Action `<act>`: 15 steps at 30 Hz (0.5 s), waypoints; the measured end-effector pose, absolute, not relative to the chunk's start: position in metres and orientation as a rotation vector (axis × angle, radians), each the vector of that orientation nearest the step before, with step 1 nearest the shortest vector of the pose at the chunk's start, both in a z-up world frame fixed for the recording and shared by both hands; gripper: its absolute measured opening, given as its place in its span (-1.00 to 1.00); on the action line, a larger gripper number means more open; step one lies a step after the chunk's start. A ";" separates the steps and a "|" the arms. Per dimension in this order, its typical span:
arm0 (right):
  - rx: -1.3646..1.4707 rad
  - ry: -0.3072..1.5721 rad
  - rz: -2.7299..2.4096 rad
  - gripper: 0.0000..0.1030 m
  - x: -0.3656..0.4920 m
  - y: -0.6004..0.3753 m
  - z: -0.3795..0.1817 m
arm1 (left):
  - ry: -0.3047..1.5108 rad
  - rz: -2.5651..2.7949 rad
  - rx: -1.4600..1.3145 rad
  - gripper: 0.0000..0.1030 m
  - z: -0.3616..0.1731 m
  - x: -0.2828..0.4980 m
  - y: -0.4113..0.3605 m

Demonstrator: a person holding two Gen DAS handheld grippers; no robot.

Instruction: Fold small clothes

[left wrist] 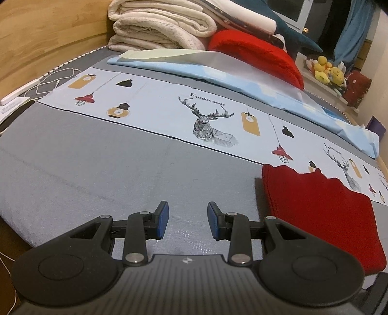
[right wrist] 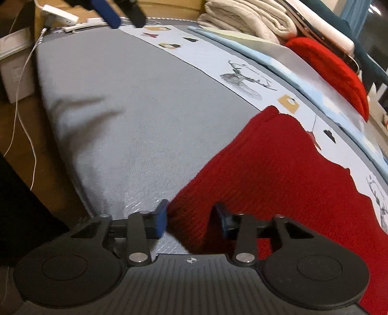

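Note:
A dark red knitted garment [left wrist: 322, 218] lies flat on the grey bed sheet [left wrist: 97, 169], its far edge over a pale printed strip [left wrist: 169, 109]. In the left wrist view my left gripper [left wrist: 187, 218] hovers open over bare sheet, left of the garment, with nothing between its blue pads. In the right wrist view my right gripper [right wrist: 191, 218] sits at the near left corner of the garment [right wrist: 278, 157]. Its jaws stand apart with the knit edge between them, and I see no pinch on the cloth. The left gripper [right wrist: 126, 20] shows at the top left there.
Folded cream blankets [left wrist: 157, 26], a bright red cushion [left wrist: 257, 53] and a folded light blue sheet [left wrist: 218, 67] line the far side of the bed. A white cable [left wrist: 55, 77] lies by the wooden headboard [left wrist: 48, 36]. The bed's near edge [right wrist: 80, 193] drops to the floor.

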State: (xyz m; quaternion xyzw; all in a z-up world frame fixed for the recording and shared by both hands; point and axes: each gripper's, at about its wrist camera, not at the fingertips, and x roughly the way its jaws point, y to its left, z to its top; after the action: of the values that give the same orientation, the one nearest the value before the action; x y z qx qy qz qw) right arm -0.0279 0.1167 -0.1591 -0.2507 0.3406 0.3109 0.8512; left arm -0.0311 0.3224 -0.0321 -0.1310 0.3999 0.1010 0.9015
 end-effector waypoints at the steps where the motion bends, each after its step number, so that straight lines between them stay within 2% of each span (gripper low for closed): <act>1: -0.520 0.713 0.662 -0.42 -0.023 0.116 -0.158 | 0.829 0.214 -0.276 -0.25 -0.033 -0.031 0.323; 3: -0.487 0.702 0.663 -0.60 -0.023 0.111 -0.149 | 0.832 0.221 -0.288 -0.25 -0.034 -0.031 0.324; 7: -0.205 0.646 0.642 -0.64 -0.012 0.069 -0.099 | 0.846 0.229 -0.285 -0.25 -0.035 -0.026 0.317; 11: 0.214 0.529 0.498 -0.66 0.004 -0.033 -0.046 | 0.852 0.212 -0.259 -0.25 -0.034 -0.016 0.296; 15: 0.469 0.440 0.283 -0.67 -0.001 -0.151 -0.037 | 0.851 0.171 -0.247 -0.25 -0.033 0.002 0.260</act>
State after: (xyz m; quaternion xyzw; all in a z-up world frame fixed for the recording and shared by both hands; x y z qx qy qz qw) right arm -0.0012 -0.1515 -0.0365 0.2296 0.2155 0.1388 0.9389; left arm 0.0021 0.2603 -0.0326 -0.1192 0.4111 0.0828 0.9000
